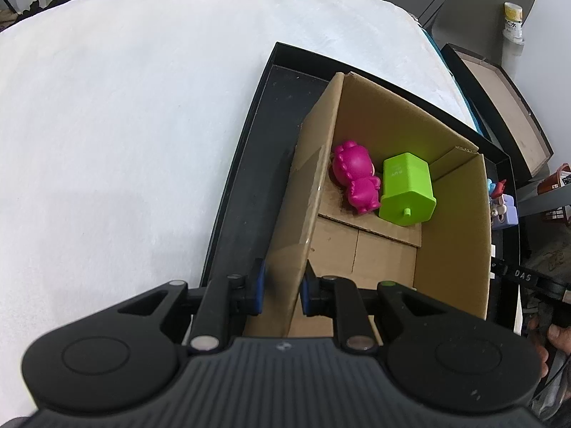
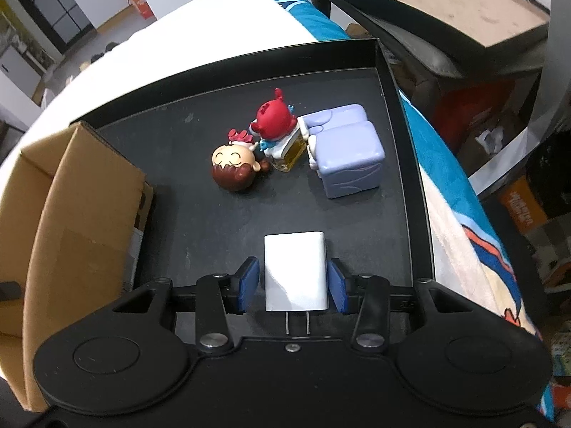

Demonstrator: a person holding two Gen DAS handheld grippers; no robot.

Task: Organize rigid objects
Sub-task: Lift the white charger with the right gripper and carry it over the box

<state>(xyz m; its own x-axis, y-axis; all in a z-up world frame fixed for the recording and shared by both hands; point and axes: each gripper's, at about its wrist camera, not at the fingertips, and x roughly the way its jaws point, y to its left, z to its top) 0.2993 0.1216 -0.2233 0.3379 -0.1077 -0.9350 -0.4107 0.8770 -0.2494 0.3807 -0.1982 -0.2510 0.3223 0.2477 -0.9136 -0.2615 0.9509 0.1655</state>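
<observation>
Both grippers point steeply down over a black tray [image 2: 399, 114] on a white-covered surface [image 1: 125, 107]. Left gripper [image 1: 280, 290] is clamped on the near wall of an open cardboard box [image 1: 456, 221] that stands in the tray, one blue pad on the outside of the wall and the other inside, the jaws nearly closed on the thin board. Inside the box, on its folded bottom flaps, a magenta toy figure [image 1: 357, 178] lies beside a lime-green block-shaped toy [image 1: 407, 190] with a small peg on its near face; the two are touching or just beside each other, toward the far corner. Right gripper [image 2: 292, 285] straddles a white plug-in charger [image 2: 295, 271] that lies flat on the tray floor with its two metal prongs pointing back toward the camera. Its jaws are partly open, with a narrow gap showing between each blue pad and the charger's sides, so the pads are not pressing on it. Farther across the tray, a smiling brown-haired doll head [image 2: 233, 169] lies next to a red figure with blue trim [image 2: 274, 114] perched on a small yellow-tinted bottle [image 2: 291, 151], which leans against a lavender block-shaped toy [image 2: 348, 155]. In the right wrist view the cardboard box sits at the left side of the tray, well apart from the charger.
</observation>
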